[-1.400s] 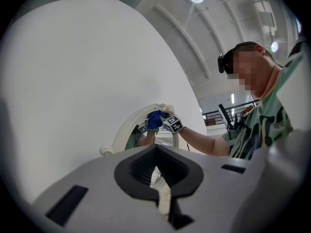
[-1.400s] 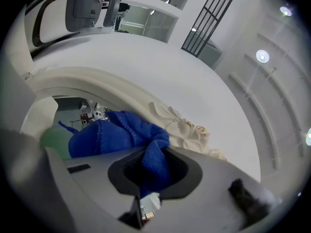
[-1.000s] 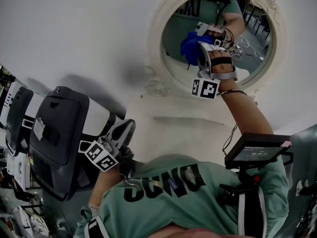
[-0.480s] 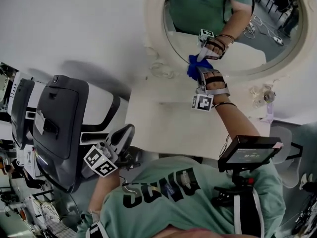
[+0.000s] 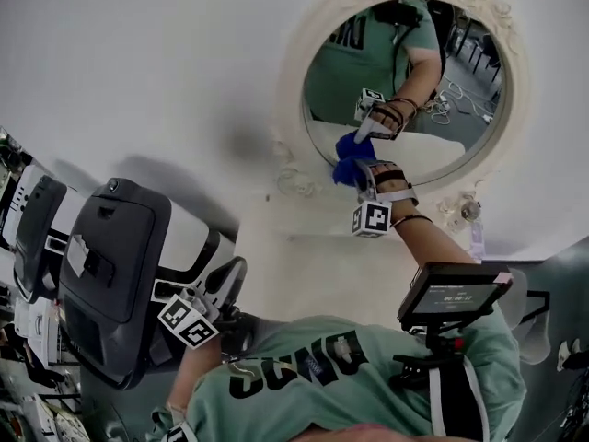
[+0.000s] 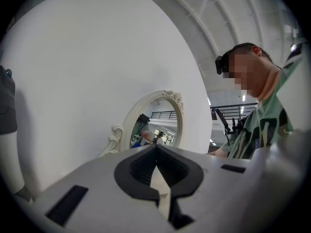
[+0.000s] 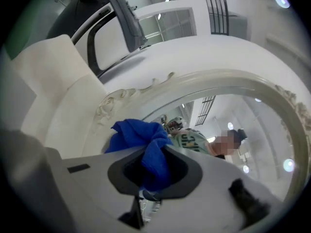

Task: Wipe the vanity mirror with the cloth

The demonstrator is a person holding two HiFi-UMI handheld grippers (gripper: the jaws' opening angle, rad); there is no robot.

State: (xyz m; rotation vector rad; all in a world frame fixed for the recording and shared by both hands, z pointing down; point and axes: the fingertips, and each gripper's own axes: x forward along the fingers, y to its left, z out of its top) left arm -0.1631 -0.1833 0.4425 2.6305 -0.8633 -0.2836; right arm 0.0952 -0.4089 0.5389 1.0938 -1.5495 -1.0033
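Note:
The oval vanity mirror (image 5: 433, 145) in its ornate cream frame (image 5: 296, 109) hangs on the white wall. A blue cloth (image 5: 346, 169) is pressed against the glass at its lower left edge, and my right gripper (image 5: 359, 171) is shut on it. In the right gripper view the cloth (image 7: 146, 140) bunches out of the jaws beside the frame's scrollwork (image 7: 114, 101), with the mirror glass (image 7: 243, 115) beyond. My left gripper (image 5: 225, 270) hangs low at my left side, away from the mirror; its jaws (image 6: 156, 149) are shut with nothing in them, and the mirror (image 6: 156, 125) shows far ahead.
A black-and-white chair (image 5: 115, 261) stands at the left, close to my left gripper. The white vanity top (image 5: 304, 261) lies below the mirror, with small items (image 5: 471, 215) at its right end. A small screen (image 5: 451, 293) is mounted on my chest.
My right gripper has carried the cloth from the middle of the glass down to its lower left edge. The left gripper has stayed low beside the chair.

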